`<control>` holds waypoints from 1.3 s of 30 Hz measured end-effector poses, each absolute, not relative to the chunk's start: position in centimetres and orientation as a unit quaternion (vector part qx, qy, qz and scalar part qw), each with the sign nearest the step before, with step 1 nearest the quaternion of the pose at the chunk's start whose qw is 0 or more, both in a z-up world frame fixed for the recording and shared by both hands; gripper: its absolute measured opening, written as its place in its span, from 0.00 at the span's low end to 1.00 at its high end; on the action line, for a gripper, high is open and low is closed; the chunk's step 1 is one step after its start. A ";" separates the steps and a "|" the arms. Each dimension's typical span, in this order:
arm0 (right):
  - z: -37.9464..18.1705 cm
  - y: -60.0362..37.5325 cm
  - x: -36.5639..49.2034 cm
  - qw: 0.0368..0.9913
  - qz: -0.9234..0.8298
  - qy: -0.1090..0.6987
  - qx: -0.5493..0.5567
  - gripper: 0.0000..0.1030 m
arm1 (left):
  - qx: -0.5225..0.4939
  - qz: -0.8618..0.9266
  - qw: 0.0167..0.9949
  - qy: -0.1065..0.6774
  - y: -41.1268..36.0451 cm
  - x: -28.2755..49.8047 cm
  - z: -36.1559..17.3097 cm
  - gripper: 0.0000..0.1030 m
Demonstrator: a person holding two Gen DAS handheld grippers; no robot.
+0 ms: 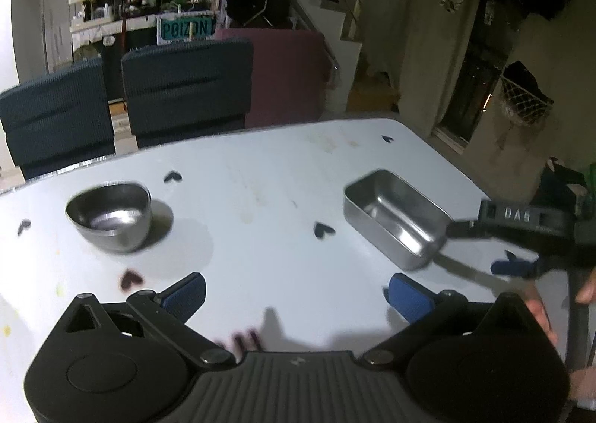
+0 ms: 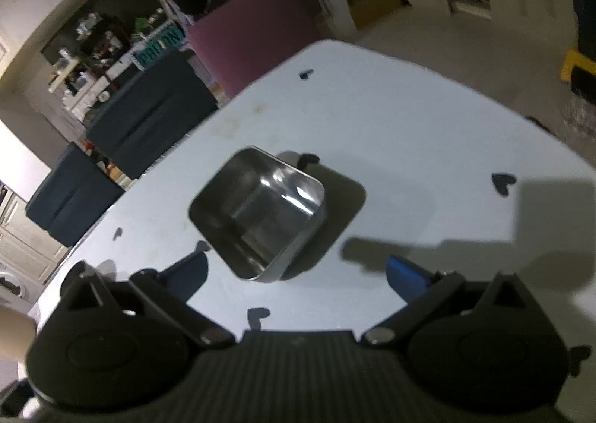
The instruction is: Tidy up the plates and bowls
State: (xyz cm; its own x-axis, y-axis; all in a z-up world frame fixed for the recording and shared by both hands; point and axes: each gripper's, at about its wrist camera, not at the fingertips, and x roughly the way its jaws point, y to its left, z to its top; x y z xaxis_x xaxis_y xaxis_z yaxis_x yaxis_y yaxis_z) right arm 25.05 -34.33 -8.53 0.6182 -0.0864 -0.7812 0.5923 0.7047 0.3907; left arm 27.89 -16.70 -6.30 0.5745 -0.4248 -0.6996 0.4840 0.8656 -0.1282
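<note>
A round steel bowl (image 1: 111, 216) rests on the white table (image 1: 260, 169) at the left. A rectangular steel container (image 1: 395, 216) lies at the right, and it also fills the middle of the right wrist view (image 2: 257, 214). My left gripper (image 1: 296, 292) hovers above the table between the two dishes, its blue-padded jaws spread wide with nothing between them. My right gripper (image 2: 298, 275) stands open just short of the rectangular container, apart from it. From the left wrist view the right gripper (image 1: 495, 248) sits at that container's near right end.
Small dark heart-shaped marks (image 1: 323, 230) dot the table top. Two dark blue chairs (image 1: 186, 87) and a maroon one (image 1: 290, 76) stand past the far edge. A cluttered shelf (image 1: 100, 9) lines the back wall. A person's hand (image 1: 540, 311) shows at the right.
</note>
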 end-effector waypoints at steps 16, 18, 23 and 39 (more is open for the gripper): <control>-11.3 -34.7 27.0 0.827 -0.190 0.428 0.311 0.51 | 0.014 -0.261 0.888 0.379 -19.4 30.9 -7.4 1.00; -11.0 -35.0 26.6 0.831 -0.185 0.427 0.305 0.44 | 0.009 -0.264 0.886 0.382 -19.8 31.0 -7.6 0.99; -10.4 -34.5 26.6 0.844 -0.162 0.433 0.274 0.17 | 0.004 -0.276 0.879 0.388 -20.9 31.0 -8.2 0.89; -9.6 -33.2 25.7 0.859 -0.110 0.453 0.212 0.05 | -0.034 -0.270 0.853 0.446 -21.5 32.0 -10.6 0.40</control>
State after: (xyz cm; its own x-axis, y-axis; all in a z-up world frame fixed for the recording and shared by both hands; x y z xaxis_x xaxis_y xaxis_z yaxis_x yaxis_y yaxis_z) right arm 25.66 -33.18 -9.56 0.5658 0.0026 -0.8245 0.3805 0.8863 0.2639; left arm 32.01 -21.49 -10.61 0.4567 -0.4910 -0.7418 0.4300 0.8518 -0.2990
